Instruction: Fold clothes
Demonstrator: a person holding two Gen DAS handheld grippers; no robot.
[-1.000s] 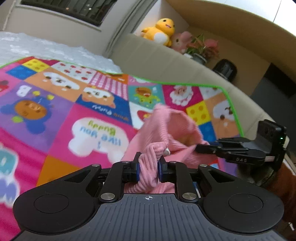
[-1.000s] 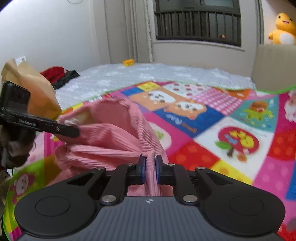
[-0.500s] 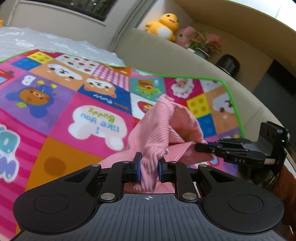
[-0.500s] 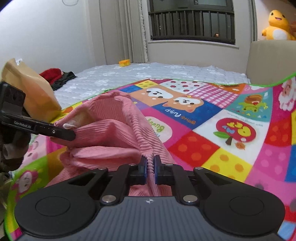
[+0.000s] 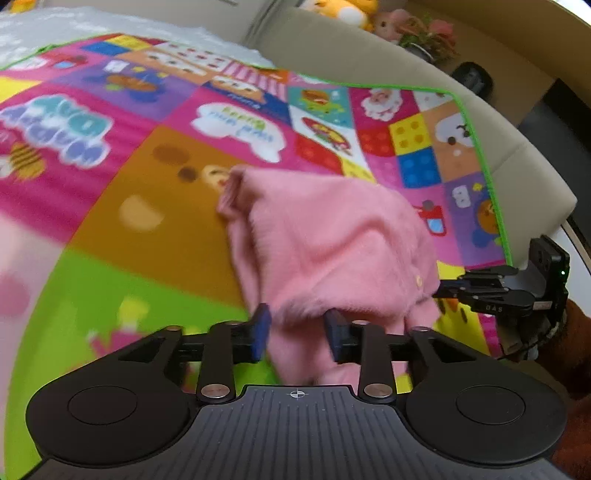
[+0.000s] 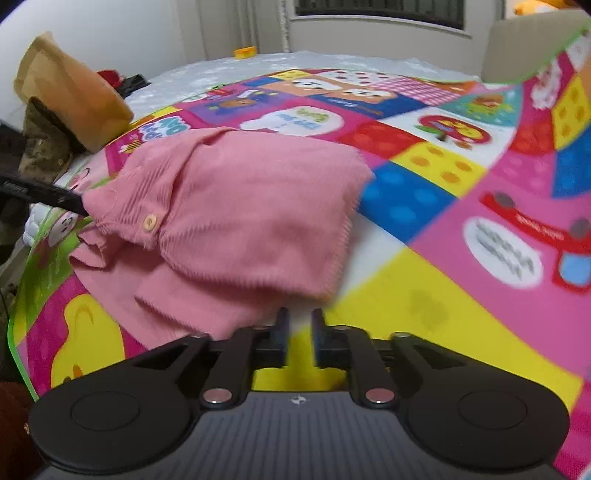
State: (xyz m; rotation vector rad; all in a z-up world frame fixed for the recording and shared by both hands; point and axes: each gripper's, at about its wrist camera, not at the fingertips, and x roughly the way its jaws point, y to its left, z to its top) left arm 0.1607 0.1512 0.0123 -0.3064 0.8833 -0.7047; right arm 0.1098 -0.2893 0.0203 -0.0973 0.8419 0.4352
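A pink corduroy garment [image 5: 332, 240] lies folded over on the colourful play mat [image 5: 147, 221]. My left gripper [image 5: 297, 332] is open, and the garment's near edge still sits loosely between its blue pads [image 5: 260, 328]. In the right wrist view the garment [image 6: 240, 206] shows a button and rests flat, its near hem just ahead of my right gripper [image 6: 300, 330], which is open with only mat between its fingers. Each gripper shows in the other's view: the right gripper [image 5: 443, 290] at the garment's right edge, the left gripper [image 6: 74, 202] at its left edge.
A brown paper bag [image 6: 70, 92] stands at the mat's left edge, with dark clothes [image 6: 125, 79] behind it. A beige padded backrest [image 5: 369, 55] borders the mat's green hem, with plush toys [image 5: 340, 11] and a plant on top. A white quilt [image 6: 295, 62] lies beyond.
Both grippers lowered the lifted garment onto the mat and opened, letting it go. The garment now lies folded flat instead of hanging bunched from the fingers.
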